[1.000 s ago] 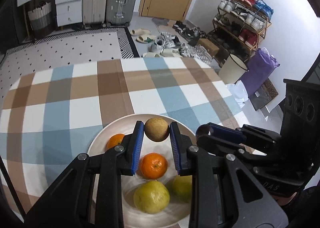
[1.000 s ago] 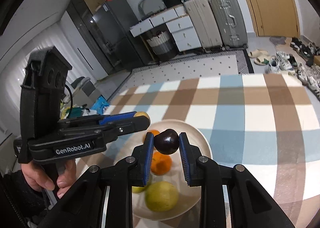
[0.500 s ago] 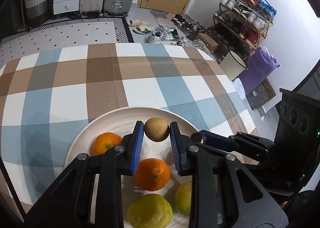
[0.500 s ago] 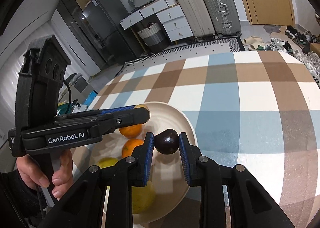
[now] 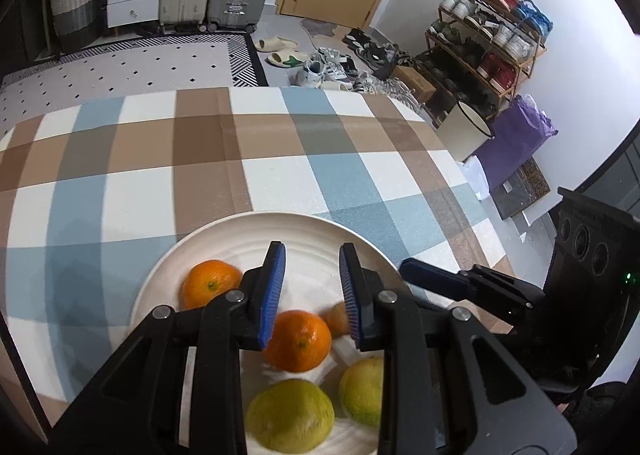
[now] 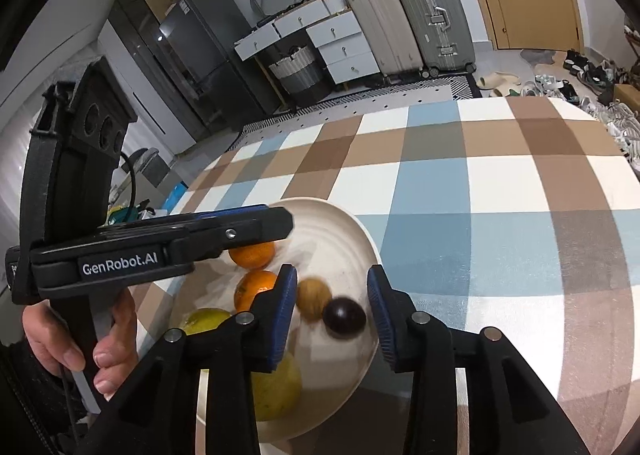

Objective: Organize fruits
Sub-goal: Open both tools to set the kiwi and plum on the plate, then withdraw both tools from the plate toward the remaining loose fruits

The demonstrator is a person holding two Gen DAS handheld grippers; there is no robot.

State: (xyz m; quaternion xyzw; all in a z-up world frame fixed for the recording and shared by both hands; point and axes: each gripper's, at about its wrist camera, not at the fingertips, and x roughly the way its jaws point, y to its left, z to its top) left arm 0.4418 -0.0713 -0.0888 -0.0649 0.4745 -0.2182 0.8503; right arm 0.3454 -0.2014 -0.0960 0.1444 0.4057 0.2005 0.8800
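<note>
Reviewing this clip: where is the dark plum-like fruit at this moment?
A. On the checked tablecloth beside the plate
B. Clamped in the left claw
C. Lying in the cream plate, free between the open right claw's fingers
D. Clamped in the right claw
C: in the right wrist view the dark fruit lies in the plate, with gaps to both sides of the open right claw, beside the brown fruit.

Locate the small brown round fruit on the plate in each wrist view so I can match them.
Left wrist: brown fruit peeks out beside the right blue pad, right of the central orange.
Right wrist: brown fruit, blurred, just left of the dark plum.
Shared landmark: the white plate.
</note>
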